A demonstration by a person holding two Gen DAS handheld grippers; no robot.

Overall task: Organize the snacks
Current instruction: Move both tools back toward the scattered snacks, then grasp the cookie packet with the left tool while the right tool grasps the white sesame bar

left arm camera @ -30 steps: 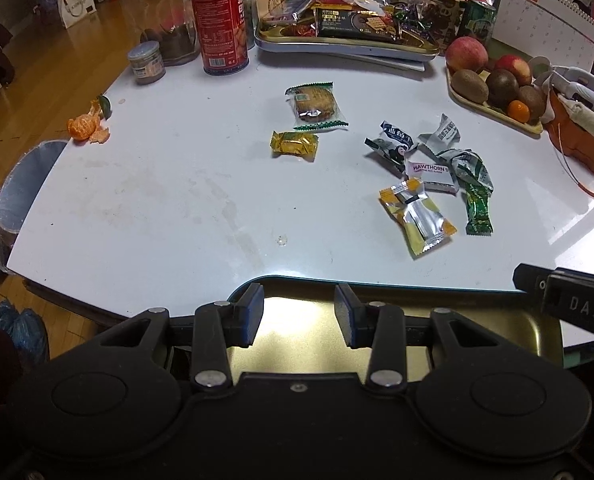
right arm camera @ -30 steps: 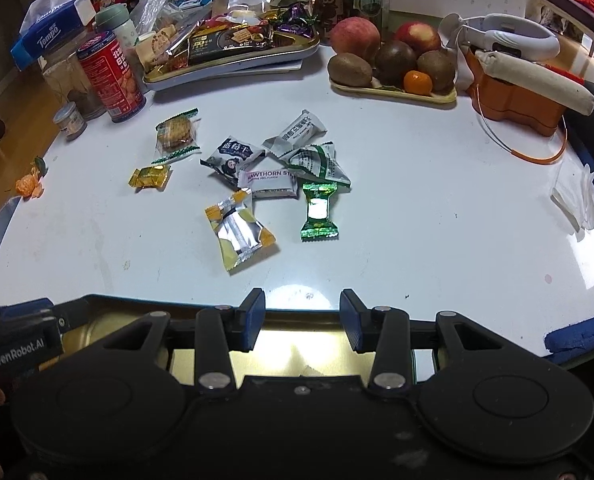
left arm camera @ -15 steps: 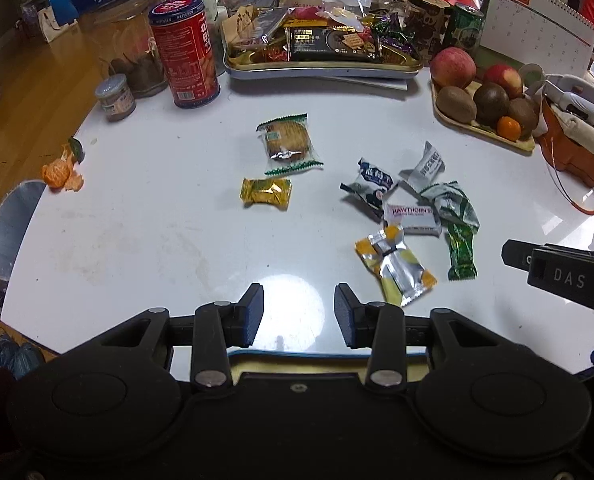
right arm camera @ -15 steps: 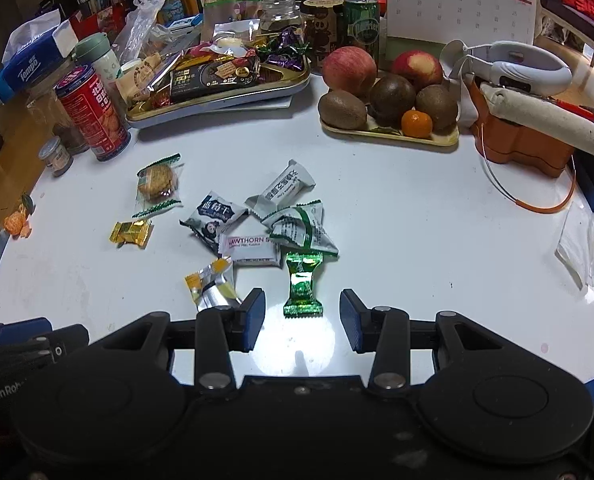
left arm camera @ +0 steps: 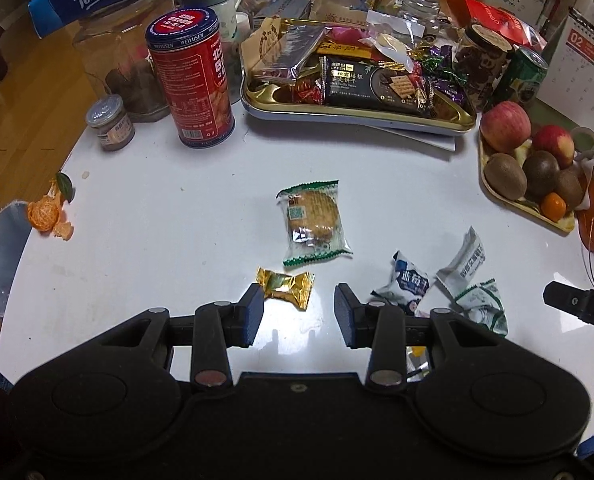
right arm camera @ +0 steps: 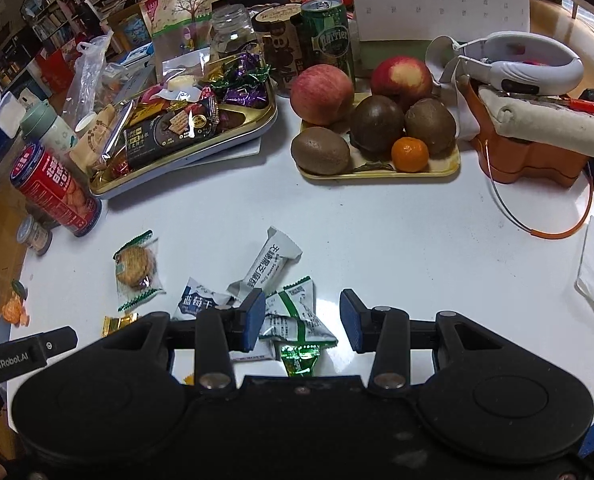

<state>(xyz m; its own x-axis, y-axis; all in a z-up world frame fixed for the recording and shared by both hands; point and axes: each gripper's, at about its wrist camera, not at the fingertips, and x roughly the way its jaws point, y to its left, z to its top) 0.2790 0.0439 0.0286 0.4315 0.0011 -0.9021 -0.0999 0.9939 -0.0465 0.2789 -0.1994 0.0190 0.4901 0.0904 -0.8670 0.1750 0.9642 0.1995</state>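
While both grippers hang over the white table [left arm camera: 157,216], we hold nothing yet.

Our left gripper [left arm camera: 299,312] has its jaws apart and empty, and the gold-wrapped candy [left arm camera: 285,286] lies on the table just beyond its left finger, in line with the gap. Past it we see the cookie in its clear, green-edged wrapper [left arm camera: 315,222]. Our right gripper [right arm camera: 303,322] also stands with jaws parted and bare pads, above the loose pile: a green-and-white packet [right arm camera: 297,316] shows between its fingers, a shiny green candy [right arm camera: 301,358] sits close under the gripper body, and a blue-and-white packet [right arm camera: 199,304] and a long white bar [right arm camera: 271,264] lie to the left. At the table's far side we see the gold tray [right arm camera: 257,122] heaped with snacks, beside a red tin [left arm camera: 191,76] and a fruit tray [right arm camera: 381,170].
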